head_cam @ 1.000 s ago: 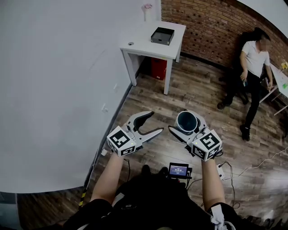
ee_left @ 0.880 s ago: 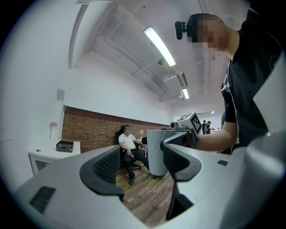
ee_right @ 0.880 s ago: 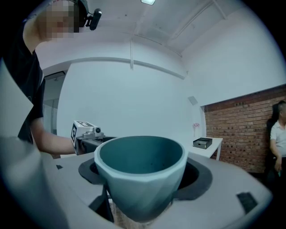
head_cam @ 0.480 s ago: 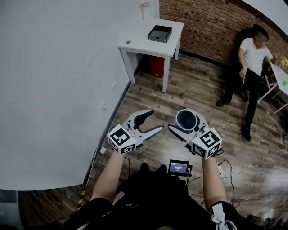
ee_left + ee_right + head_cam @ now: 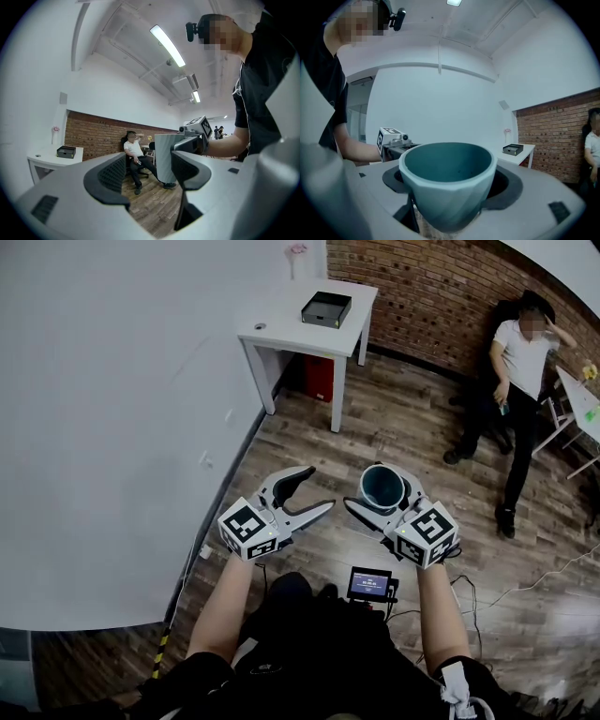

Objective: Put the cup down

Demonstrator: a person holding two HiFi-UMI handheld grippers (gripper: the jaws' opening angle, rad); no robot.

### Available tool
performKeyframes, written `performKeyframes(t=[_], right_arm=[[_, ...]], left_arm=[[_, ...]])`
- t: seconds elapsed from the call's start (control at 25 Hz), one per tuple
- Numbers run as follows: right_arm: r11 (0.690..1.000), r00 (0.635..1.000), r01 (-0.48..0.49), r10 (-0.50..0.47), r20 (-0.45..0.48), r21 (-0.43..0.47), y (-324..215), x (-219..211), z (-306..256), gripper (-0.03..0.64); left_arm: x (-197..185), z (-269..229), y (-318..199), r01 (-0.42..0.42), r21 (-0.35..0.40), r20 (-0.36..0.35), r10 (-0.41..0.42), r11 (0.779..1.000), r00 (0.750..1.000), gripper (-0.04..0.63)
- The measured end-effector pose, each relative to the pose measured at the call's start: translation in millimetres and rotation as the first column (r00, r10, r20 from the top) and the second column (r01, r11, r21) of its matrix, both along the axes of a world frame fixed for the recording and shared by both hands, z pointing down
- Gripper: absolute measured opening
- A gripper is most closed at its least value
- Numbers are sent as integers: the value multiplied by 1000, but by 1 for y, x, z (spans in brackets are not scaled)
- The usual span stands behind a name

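Fingers (image 5: 364,512) of the right gripper (image 5: 382,493) are clasping a teal faceted cup (image 5: 382,482) in the head view, one on each side of its wall. The cup is sitting upright, mouth facing up, over the brown plank floor (image 5: 403,418) and resting on nothing else. The left gripper (image 5: 317,489) is hanging just beside it, its fingers spread apart and gripping nothing. A white square-topped bench (image 5: 298,332) is standing well apart from both grippers, against the white wall, carrying a black box (image 5: 325,307) and sheltering a red bin (image 5: 319,379). A person in a white shirt (image 5: 517,348) is sitting by the red brick wall (image 5: 431,287). A small dark screen (image 5: 369,583) is glowing near the holder's body.

In the left gripper view, the two grey fingers (image 5: 112,176) are standing wide, framing only floor. Beyond the right-hand one the cup's pale side (image 5: 164,157) is showing, with the right gripper's marker cube (image 5: 202,125) just behind it. The seated person (image 5: 133,150) and the bench (image 5: 47,158) are lying farther back.

In the right gripper view, the cup (image 5: 450,187) is filling the middle, and the dark finger pads (image 5: 506,185) are pressing against its sides below the rim. The left gripper's marker cube (image 5: 389,137) is showing past the rim at the left. The bench (image 5: 524,151) with the black box (image 5: 512,149) is standing at the right, near the brick wall (image 5: 562,136).
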State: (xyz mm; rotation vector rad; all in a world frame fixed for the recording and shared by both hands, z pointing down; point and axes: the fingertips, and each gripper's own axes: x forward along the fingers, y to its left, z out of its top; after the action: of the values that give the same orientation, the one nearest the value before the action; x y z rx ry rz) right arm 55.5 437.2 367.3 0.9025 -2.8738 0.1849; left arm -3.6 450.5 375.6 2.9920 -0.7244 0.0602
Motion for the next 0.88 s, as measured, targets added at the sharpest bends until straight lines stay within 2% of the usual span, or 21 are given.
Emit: performKeyframes(t=[0.52, 0.88], right_arm=[[1000, 1000, 3, -3, -3, -12, -13, 11, 20, 411], [1000, 1000, -13, 13, 2, -10, -51, 11, 26, 411]], left_arm=[[7, 19, -10, 22, -7, -6, -22, 1000, 1000, 298], [2, 27, -52, 19, -10, -17, -19, 1000, 1000, 298]])
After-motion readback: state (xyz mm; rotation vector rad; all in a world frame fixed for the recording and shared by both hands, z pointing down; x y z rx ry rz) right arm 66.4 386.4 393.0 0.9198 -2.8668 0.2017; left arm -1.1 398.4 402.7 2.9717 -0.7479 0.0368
